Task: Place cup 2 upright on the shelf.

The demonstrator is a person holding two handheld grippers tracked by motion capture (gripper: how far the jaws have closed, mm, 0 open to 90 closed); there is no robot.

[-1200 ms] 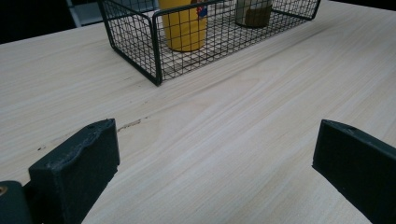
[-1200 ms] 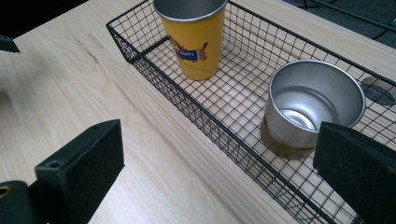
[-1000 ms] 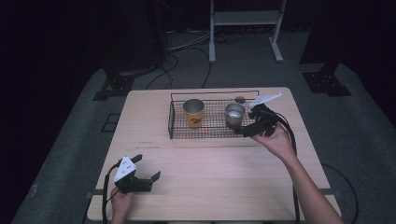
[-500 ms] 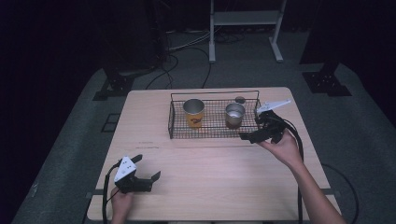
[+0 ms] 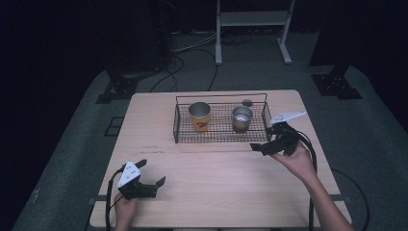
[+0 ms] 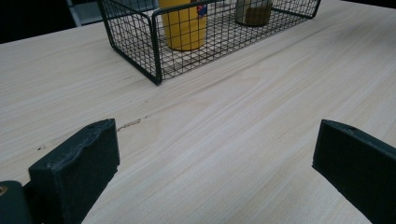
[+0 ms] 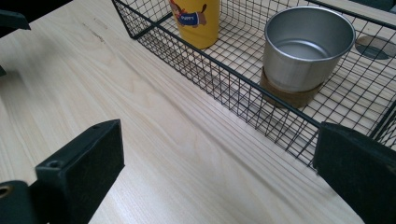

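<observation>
At the far left, my left gripper rests low near the front edge of the pale wooden table. Its jaws are spread wide with nothing between them, only bare wood grain beneath. It sits well apart from everything else.

Toward the middle, at the back of the table, stands a black wire basket. Inside it, on the left, a yellow cup stands upright; in the right gripper view it carries a small cartoon dog print. To its right, apart from it and also upright inside the basket, is a small metal cup sitting on a brown base, empty as far as I can see.

At the right, my right gripper hovers just outside the basket's front right corner, jaws released and wide open, holding nothing. The metal cup is the nearest thing to it, just beyond the basket's wire wall.

I judge this to be a moment between grasps, with both cups placed in the basket. Any next pick would call for lifting my right gripper over the wire rim and coming down around a cup.
</observation>
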